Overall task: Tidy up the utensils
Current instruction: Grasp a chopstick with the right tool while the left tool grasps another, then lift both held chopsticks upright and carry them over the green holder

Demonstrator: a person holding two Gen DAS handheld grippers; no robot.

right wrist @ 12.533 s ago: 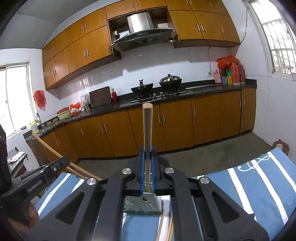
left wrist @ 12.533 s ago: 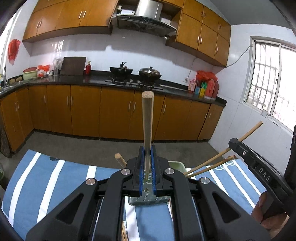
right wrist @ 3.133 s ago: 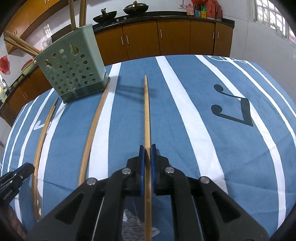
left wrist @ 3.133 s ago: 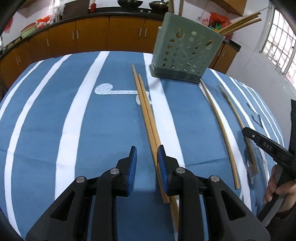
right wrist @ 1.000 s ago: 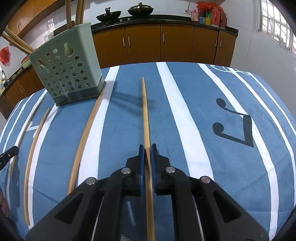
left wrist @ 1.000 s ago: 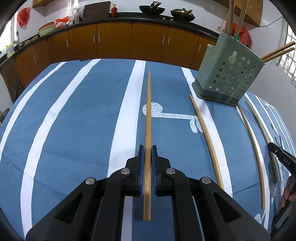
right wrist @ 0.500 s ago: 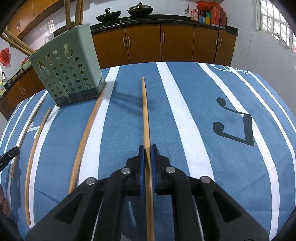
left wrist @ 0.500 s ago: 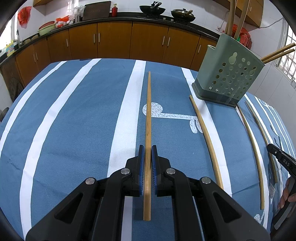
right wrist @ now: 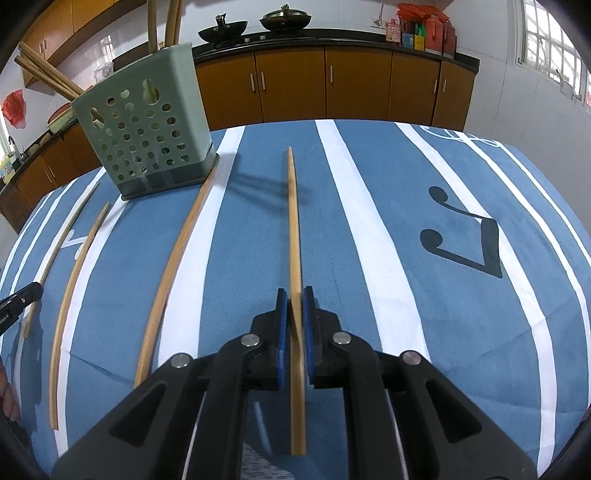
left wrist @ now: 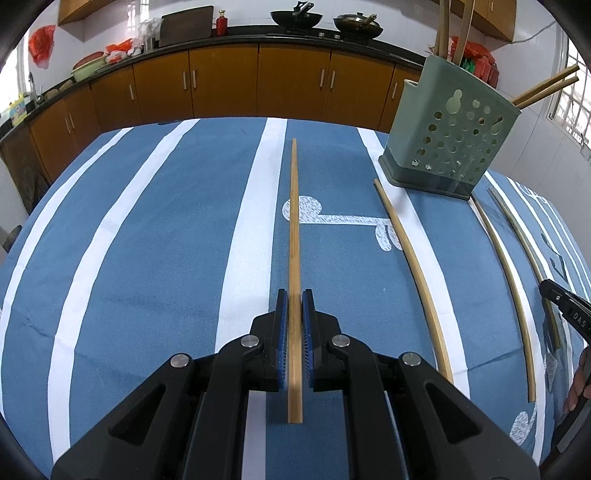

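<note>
Left gripper (left wrist: 294, 308): jaws clamped on chopstick (left wrist: 294, 236) over table (left wrist: 147, 240) | Right gripper (right wrist: 293, 306): jaws clamped on second chopstick (right wrist: 293, 229) | Holder (left wrist: 448, 144): upright on table, holding chopsticks | Three loose chopsticks (left wrist: 413, 266) lying near holder

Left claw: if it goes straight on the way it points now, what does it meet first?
Probably the tablecloth. The left claw, shut on a chopstick, tilts downward; nothing else lies along that line, and the holder stands off to the right.

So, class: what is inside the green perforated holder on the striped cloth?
Wooden chopsticks stand in the green holder: upright ones rise above its rim and two lean out sideways. Their lower ends show only partly through the holes; the bottom is covered.
</note>
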